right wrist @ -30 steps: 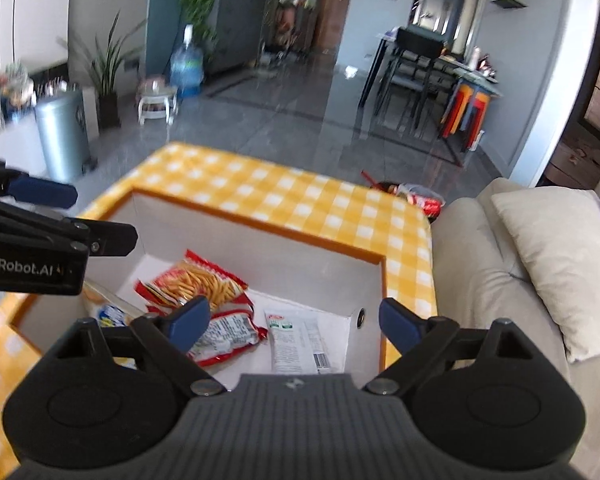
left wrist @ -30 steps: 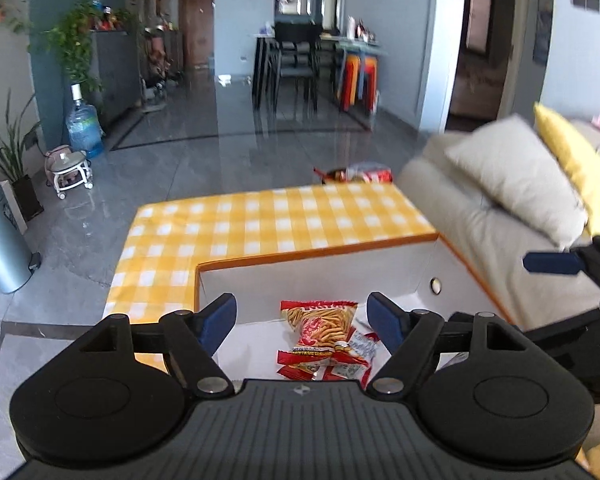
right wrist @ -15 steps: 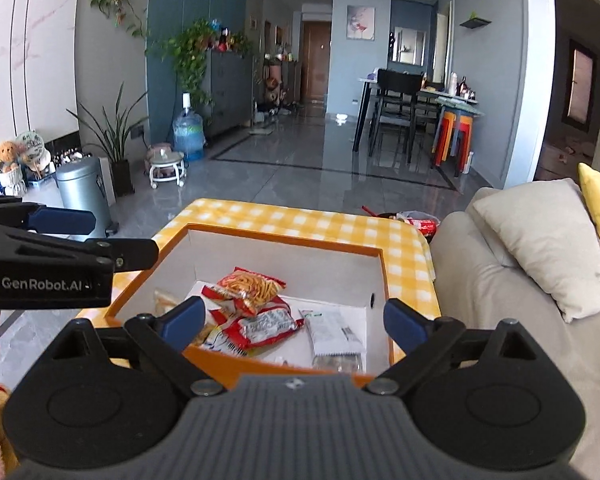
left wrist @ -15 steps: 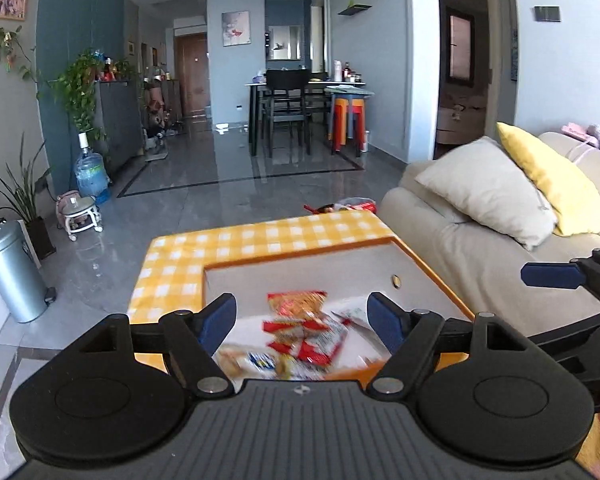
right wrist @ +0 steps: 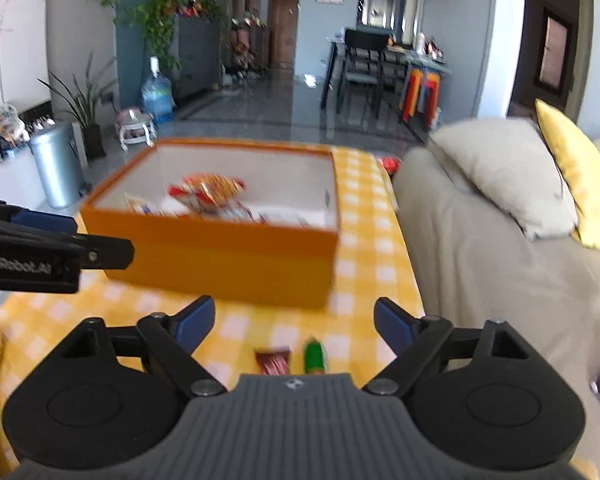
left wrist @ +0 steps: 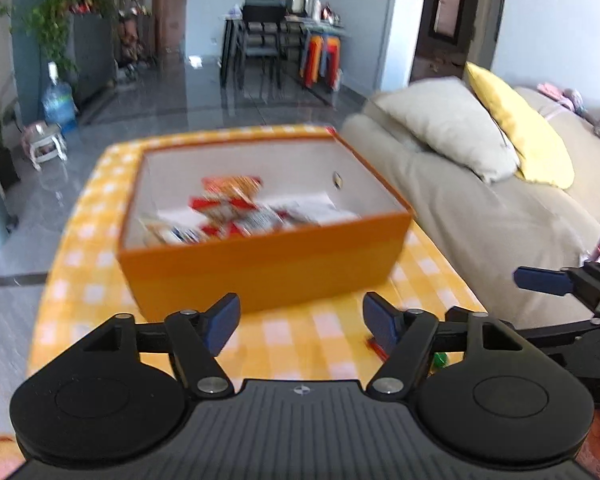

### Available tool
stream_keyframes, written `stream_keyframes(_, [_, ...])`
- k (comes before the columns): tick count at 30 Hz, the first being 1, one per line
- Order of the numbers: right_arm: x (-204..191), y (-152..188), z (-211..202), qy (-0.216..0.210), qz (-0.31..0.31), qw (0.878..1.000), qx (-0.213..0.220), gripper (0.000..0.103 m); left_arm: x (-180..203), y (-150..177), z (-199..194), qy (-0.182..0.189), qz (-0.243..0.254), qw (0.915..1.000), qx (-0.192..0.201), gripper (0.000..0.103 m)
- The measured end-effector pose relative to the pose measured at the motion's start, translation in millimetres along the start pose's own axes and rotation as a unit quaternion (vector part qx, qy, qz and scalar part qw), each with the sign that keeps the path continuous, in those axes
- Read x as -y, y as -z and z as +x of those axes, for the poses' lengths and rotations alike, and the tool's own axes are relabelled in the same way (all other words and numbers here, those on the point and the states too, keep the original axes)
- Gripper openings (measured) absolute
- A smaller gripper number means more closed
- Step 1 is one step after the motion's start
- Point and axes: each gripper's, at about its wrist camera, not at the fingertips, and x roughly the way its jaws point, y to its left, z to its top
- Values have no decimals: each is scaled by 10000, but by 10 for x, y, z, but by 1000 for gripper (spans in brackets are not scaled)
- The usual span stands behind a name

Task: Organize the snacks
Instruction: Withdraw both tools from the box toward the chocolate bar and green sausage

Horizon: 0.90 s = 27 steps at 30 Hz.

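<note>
Orange box (left wrist: 260, 264) sits beyond both level grippers, left (left wrist: 300, 322) and right (right wrist: 294, 324), each spread wide, holding nothing.

Both wrist cameras are looking forward along their own spread fingers, from just above the checked table (left wrist: 300, 332), toward the near wall of the orange box (right wrist: 228, 256) ahead. The left gripper (left wrist: 300, 320) is sitting closer and slightly left; the right gripper (right wrist: 292, 320) is viewing from further right. Both are sharing the box, the sofa (left wrist: 500, 216) and the dining area beyond
</note>
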Motion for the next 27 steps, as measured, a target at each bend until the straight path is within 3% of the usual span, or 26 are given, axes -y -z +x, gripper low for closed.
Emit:
stream_keyframes(2, [79, 103, 79, 110, 34, 9998, -191, 73, 80, 60, 47, 76, -35, 9999, -127, 79])
stream_keyframes(9, [337, 313, 336, 529, 41, 9962, -689, 63, 339, 202, 344, 344, -101, 9979, -530, 68])
stream_keyframes(20, [690, 419, 543, 268, 600, 9936, -919, 56, 562, 319, 669, 595, -615, 9903, -1095, 57])
stream_keyframes(24, [751, 445, 606, -48, 743, 9911, -1103, 55, 616, 326, 818, 571, -824, 9865, -1296, 53])
stream_keyframes(27, [691, 470, 679, -126, 600, 9896, -1302, 44, 646, 321, 947, 454, -945, 9834, -1479, 45])
